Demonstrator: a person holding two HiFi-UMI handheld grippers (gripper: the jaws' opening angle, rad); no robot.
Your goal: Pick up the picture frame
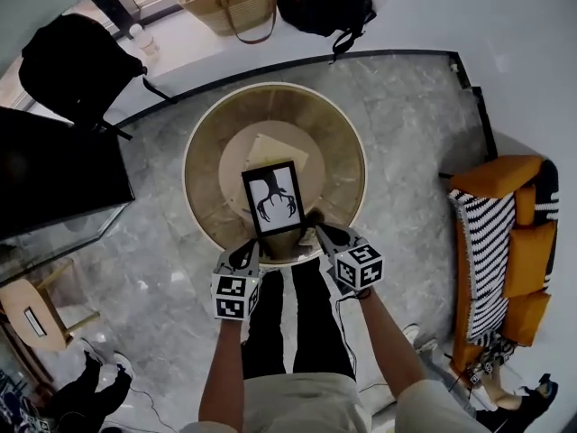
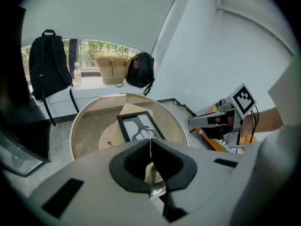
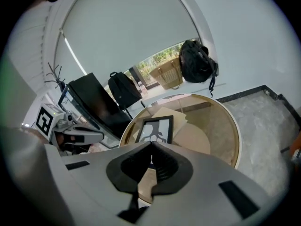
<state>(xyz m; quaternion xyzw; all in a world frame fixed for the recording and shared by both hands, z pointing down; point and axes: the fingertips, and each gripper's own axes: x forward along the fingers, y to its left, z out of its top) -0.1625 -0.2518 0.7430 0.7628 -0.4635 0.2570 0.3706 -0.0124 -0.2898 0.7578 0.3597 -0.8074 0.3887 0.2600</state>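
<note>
- Left hand-held gripper (image 2: 150,143): shut tip to tip, pads met on a thin seam, nothing clamped; angled downward and poised just beside the near left corner of the picture frame (image 1: 273,197); contact with it not discernible.
- Right hand-held gripper (image 3: 151,148): likewise shut, jaws pressed together and empty; angled downward and poised just beside the near right corner of the same frame; marker cube turned up toward the head camera.
- Forearms: extended from the bottom edge of the head view, one behind each tool, above a pair of dark trouser legs.
- Picture frame: black border, white ground, dark branching figure; laid flat on the round counter (image 1: 194,142), closer to the near rim than to the far one, between the two tools.
- Beige sheet (image 1: 281,150): seen just beyond the far edge of the frame; whether on the top or beneath it, not determinable.
- Round counter: pale rim, translucent brown top, lighter disc visible through the middle; stood on a grey marbled floor (image 1: 406,133).
- Window ledge beyond: black backpack (image 1: 77,61), small bottle (image 1: 141,40), woven tote bag (image 1: 233,3) and second black bag (image 1: 325,3), ranged left to right.
- Periphery: orange sofa (image 1: 509,242) with a striped throw at right, dark cabinet (image 1: 54,170) and wooden stool (image 1: 41,309) at left, all well apart from the counter.
</note>
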